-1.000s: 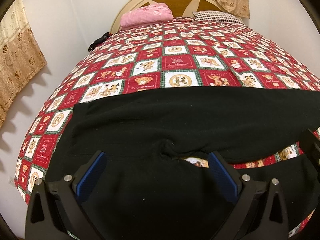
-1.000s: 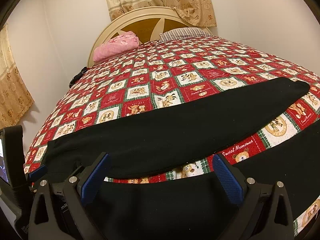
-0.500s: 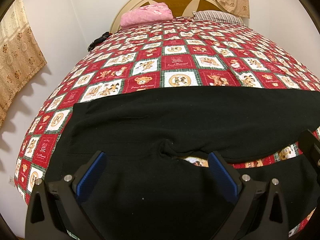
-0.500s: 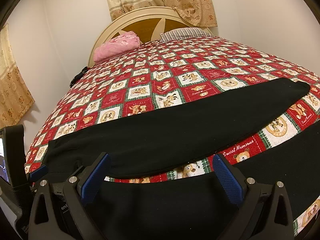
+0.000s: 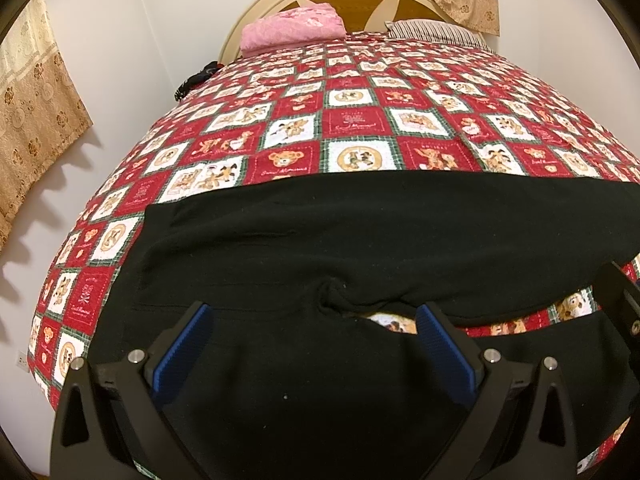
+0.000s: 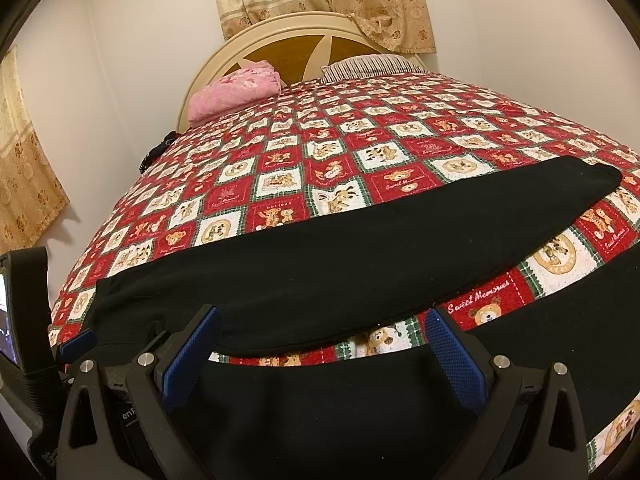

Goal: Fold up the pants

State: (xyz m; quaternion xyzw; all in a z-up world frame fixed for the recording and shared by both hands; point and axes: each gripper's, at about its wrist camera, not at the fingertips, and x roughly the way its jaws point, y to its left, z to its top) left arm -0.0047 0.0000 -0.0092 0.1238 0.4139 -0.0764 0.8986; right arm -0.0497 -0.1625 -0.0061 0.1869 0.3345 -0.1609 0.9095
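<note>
Black pants (image 5: pixel 320 240) lie spread flat across the near end of the bed, waist to the left and both legs running right. The far leg (image 6: pixel 360 252) ends in a cuff at the right; the near leg (image 6: pixel 320 400) fills the bottom of the right wrist view. A strip of quilt shows between the legs at the crotch (image 5: pixel 340 300). My left gripper (image 5: pixel 316 352) hovers open over the seat of the pants, nothing between its blue pads. My right gripper (image 6: pixel 320 348) is open above the near leg. The other gripper's body (image 6: pixel 24 320) shows at the left edge.
The bed carries a red, white and green bear-patterned quilt (image 5: pixel 360 120). A pink folded blanket (image 5: pixel 292 26) and a striped pillow (image 6: pixel 372 66) sit by the cream headboard (image 6: pixel 304 32). A dark object (image 5: pixel 196 78) lies at the bed's left edge. Curtains (image 6: pixel 28 184) hang nearby.
</note>
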